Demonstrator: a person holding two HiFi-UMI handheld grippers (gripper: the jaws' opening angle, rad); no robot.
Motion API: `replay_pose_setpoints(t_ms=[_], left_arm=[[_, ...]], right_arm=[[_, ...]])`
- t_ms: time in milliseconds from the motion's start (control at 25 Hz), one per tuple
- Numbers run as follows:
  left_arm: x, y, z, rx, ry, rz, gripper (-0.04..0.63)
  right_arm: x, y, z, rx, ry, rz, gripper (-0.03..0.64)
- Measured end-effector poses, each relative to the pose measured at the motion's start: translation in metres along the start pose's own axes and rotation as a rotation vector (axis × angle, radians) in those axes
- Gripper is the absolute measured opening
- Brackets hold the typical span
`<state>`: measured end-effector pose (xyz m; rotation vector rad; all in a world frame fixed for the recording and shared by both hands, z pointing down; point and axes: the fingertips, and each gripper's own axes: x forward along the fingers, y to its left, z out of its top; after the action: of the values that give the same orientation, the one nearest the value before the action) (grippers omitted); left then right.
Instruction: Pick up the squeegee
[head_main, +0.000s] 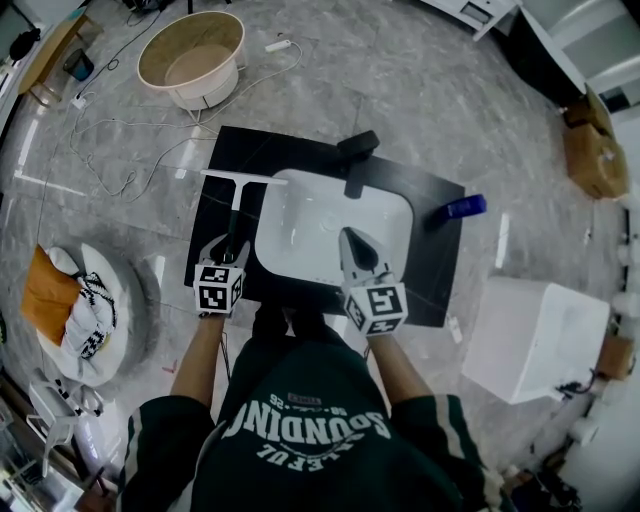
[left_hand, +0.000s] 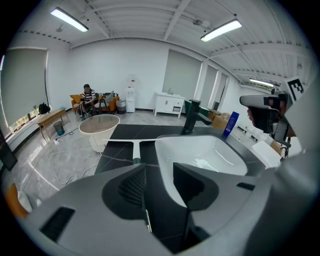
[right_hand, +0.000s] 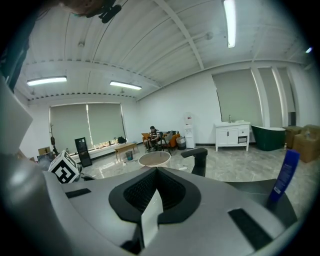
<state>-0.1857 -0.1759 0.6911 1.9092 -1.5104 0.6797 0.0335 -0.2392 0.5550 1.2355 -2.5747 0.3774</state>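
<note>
The step in hand is the approach to the grasp: nothing has been lifted yet. The squeegee (head_main: 238, 192) lies flat on the black countertop (head_main: 432, 262), just left of the white sink (head_main: 300, 205), with its pale blade across the far end and its handle running back toward the person. The left gripper (head_main: 227, 247) hovers over the near end of that handle, angled downward with its jaws spread wide and nothing pressed between them; in the left gripper view the handle leads in toward the gap but no pad touches it. The right gripper (head_main: 352, 238) hangs over the near part of the sink, its jaws closed together on nothing, and takes no part. The next move probably calls for lowering the left gripper until the handle sits squarely between the pads, keeping the jaws across the handle's line, then closing firmly before raising it. Since the handle is slim and lies against the counter, the pads will likely need to reach low enough to catch it
</note>
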Motion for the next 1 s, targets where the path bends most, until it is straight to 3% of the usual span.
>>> replay_pose_setpoints(t_ms=[440,1000], left_arm=[[0.034,0.030,0.001,-0.014,0.070,0.025,0.146],[0.088,0.060,0.008,-0.020,0.235,0.037,0.146]], right_arm=[[0.002,-0.012,-0.012,0.006,0.033,-0.033,0.002],[0.002,-0.040,-0.021,0.058,0.058,-0.120,0.002]])
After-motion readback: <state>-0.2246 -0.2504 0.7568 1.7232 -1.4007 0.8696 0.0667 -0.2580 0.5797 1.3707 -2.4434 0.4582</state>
